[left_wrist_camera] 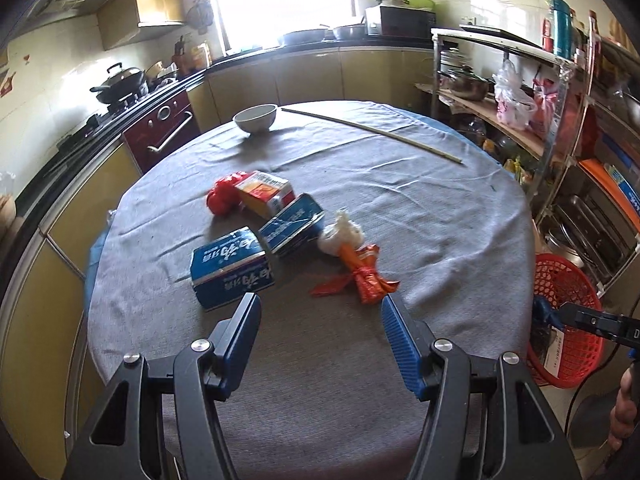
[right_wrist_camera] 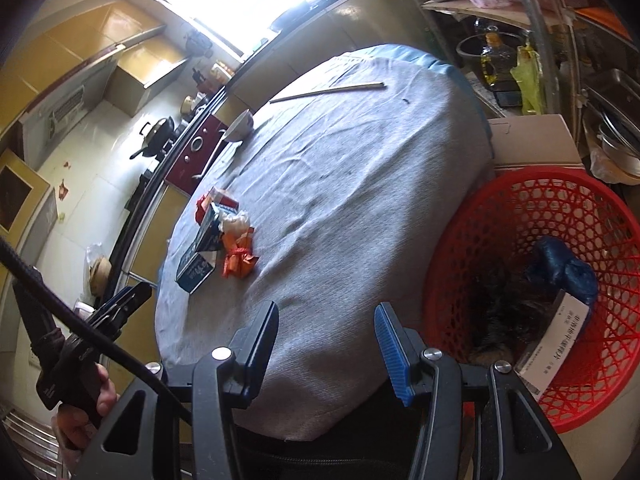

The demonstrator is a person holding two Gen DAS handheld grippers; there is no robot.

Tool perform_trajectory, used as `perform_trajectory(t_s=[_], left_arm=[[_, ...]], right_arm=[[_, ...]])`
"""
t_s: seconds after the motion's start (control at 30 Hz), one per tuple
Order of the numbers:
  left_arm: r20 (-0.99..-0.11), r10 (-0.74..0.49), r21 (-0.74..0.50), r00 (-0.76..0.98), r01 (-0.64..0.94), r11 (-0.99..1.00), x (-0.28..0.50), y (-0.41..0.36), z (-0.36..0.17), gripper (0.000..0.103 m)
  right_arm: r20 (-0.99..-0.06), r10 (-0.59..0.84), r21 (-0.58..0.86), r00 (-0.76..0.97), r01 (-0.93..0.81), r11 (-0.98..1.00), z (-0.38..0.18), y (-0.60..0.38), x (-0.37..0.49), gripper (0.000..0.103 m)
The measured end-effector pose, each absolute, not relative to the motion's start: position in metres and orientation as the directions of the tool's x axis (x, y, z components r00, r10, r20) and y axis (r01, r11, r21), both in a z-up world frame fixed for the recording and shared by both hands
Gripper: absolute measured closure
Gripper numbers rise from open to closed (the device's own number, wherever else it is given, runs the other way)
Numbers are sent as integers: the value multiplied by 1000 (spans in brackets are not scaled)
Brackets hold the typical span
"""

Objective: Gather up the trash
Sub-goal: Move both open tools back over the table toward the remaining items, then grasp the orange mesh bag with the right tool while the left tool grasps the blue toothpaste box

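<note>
Trash lies in a cluster mid-table: a blue carton (left_wrist_camera: 232,268) (right_wrist_camera: 196,270) nearest me, a second torn blue carton (left_wrist_camera: 294,226), a yellow and red box (left_wrist_camera: 266,194), a crumpled red wrapper (left_wrist_camera: 222,196), a white wad (left_wrist_camera: 342,234) (right_wrist_camera: 236,222) and an orange knotted wrapper (left_wrist_camera: 366,274) (right_wrist_camera: 238,258). My left gripper (left_wrist_camera: 320,312) hovers open just short of the blue carton and orange wrapper, nothing between its fingers. My right gripper (right_wrist_camera: 326,324) is open and empty over the table's near edge, beside the red basket (right_wrist_camera: 480,216) (left_wrist_camera: 560,268), which holds a blue bag (right_wrist_camera: 564,268) and a white box (right_wrist_camera: 552,344).
The round table wears a grey cloth (left_wrist_camera: 360,360). A white bowl (left_wrist_camera: 256,117) and a long thin stick (left_wrist_camera: 372,130) sit at its far side. Metal shelves (left_wrist_camera: 520,80) with pots stand right, a stove with a wok (left_wrist_camera: 120,80) left. A cardboard box (right_wrist_camera: 532,140) sits behind the basket.
</note>
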State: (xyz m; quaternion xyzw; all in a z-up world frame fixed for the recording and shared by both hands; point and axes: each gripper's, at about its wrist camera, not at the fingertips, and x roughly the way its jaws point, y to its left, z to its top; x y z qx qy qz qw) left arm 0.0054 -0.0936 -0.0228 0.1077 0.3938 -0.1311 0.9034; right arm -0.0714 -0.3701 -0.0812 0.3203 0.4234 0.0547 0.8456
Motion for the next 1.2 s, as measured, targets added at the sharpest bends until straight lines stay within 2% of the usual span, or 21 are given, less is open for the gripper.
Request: perform_trajectory(t_s=[0.4,0.93,1.03,1.1,1.2], left_arm=[[-758,-147,32,636,261,965,26,-55,-39,39],[-792,-71,-63,607,35,997,65,51,-65,39],[-789,-90,-74,608,51,996,74,58,-65,39],[-785,-116,-83,609,83,993,81,57,-62,32],[-765,-223,-122,604,204,971,97,52,-58,24]], right_arm=[[-699,389,535,601,77,842,-64,-317,-34,49],[-735,416,464,534,-51,884,-67,-236,44,49],[-746,413,452,522,-59,890,-72,-227,59,49],[-755,410,445,512,-61,894,-77,-222,68,49],[-766,401,432,502,-59,900,-84,-217,81,49]])
